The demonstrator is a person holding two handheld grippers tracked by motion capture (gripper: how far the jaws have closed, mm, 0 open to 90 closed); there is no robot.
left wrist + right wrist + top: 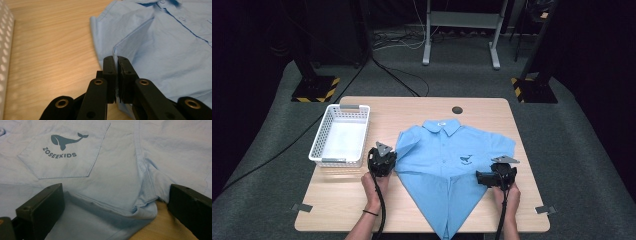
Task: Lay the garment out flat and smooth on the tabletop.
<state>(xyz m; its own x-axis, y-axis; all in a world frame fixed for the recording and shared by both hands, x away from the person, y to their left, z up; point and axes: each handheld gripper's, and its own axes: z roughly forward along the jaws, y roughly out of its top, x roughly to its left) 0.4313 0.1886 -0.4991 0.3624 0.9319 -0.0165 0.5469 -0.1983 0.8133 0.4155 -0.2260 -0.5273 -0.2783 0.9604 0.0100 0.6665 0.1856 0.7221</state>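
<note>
— Fingers first: what have you got?
— Your left gripper (pixel 116 75) pinches the shirt (pixel 447 150) edge, ready to fold it.
— And the right gripper (pixel 115 207)?
— Spread wide around the sleeve seam, nothing gripped. Shirt's flat on the table (pixel 412 112), basket (pixel 340 135) beside.

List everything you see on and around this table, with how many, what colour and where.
shirt: one, light blue, whale print on its pocket, spread on the table's right half, lower part folded to a point at the near edge.
basket: one, white, perforated, table's left side.
table: one, light wood.
cable hole: one, dark, far edge of the table.
stand bases: two, black with yellow stripes, on the floor behind.
left gripper: one, black, jaws shut on the shirt's folded left edge.
right gripper: one, black, jaws open around the shirt's right edge.
hands: two, near edge.
</note>
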